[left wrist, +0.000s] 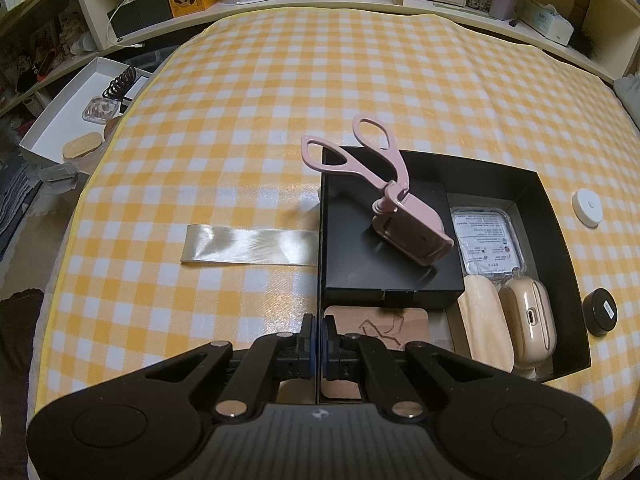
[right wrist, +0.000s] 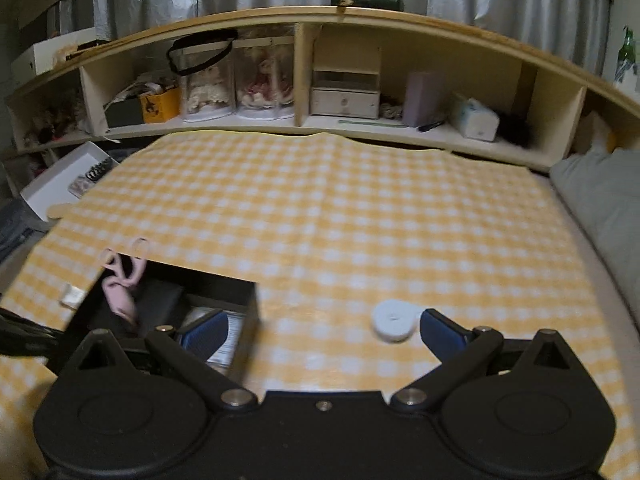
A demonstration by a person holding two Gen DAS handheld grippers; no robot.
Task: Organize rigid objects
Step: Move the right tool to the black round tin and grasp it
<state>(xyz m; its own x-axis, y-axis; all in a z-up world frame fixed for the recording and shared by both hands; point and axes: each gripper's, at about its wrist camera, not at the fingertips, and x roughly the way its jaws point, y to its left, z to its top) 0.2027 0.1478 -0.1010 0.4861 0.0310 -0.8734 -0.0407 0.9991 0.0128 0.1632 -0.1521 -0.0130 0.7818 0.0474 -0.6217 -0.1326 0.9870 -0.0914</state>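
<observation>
Checked cloth (left wrist: 280,92), left fingers (left wrist: 319,334) closed pinching black box (left wrist: 560,216) wall, right fingers (right wrist: 323,330) wide, empty

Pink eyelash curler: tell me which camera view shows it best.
The left wrist view: the pink eyelash curler is sharp and whole there, resting on a small black box inside the black tray. The right wrist view shows it small, blurred, near the left edge.

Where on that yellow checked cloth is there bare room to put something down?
The widest free patch is the checked cloth between the shelf and the black box. More room lies left of the box, around the ribbon strip. Crowded: inside the box, and its right side, where the white disc and black tin sit.
</observation>
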